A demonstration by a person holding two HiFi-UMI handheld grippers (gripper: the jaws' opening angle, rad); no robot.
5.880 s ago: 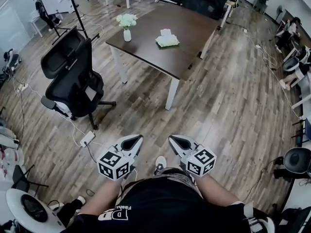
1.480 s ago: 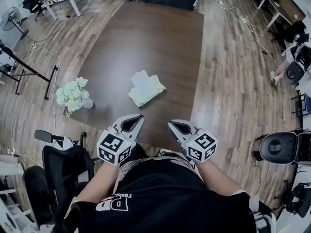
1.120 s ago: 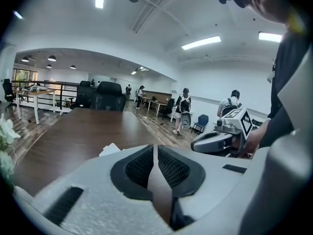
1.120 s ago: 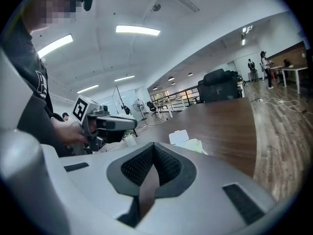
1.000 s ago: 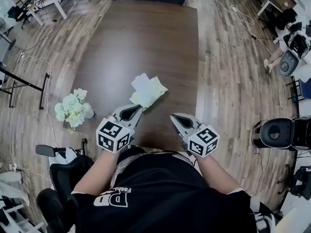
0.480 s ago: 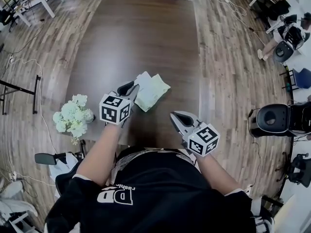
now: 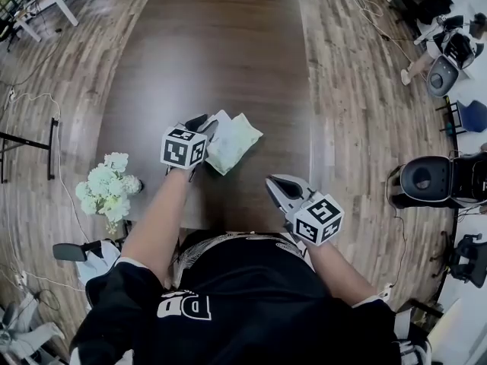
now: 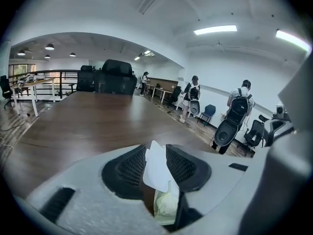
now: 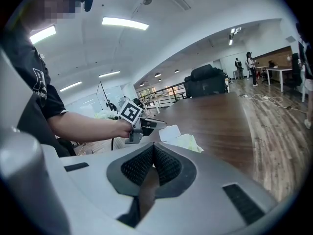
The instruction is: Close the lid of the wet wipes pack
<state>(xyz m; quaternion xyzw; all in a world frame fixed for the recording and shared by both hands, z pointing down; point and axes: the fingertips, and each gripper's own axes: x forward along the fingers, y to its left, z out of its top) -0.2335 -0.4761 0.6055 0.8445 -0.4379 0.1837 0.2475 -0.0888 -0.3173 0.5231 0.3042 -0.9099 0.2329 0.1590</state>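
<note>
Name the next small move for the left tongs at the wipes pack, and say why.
Probably tip the left tongs forward and down, folding the white lid flat onto the wet wipes pack. The lid stands raised between the jaws, which have just been opening and do not pinch it; the pack is not yet closed.

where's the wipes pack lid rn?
Head view, centre-left: the white lid stands up at the wet wipes pack's left end, between the left tool's jaws, which have just been opening; flowers sit further left.
</note>
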